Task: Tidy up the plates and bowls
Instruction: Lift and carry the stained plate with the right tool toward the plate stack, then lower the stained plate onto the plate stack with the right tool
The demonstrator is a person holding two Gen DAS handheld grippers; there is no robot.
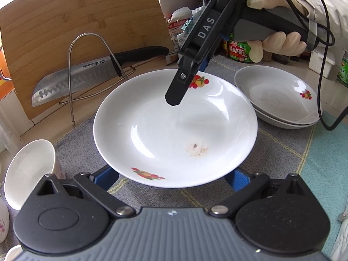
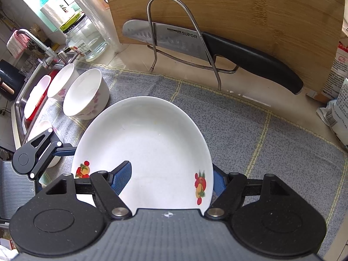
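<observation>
A white plate with fruit decals and a brown smudge hangs tilted over the grey checked cloth. My right gripper is shut on its rim, one blue pad inside the plate and the other outside under the rim. In the left wrist view the right gripper comes down from the top onto the plate's far rim, held by a gloved hand. My left gripper stands open and wide, its fingertips hidden beneath the plate's near rim. Two matching plates lie stacked at the right.
Two flowered bowls stand at the cloth's left by the sink, with one bowl close to my left gripper. A knife rests in a wire rack against a wooden board. Jars and packets line the back.
</observation>
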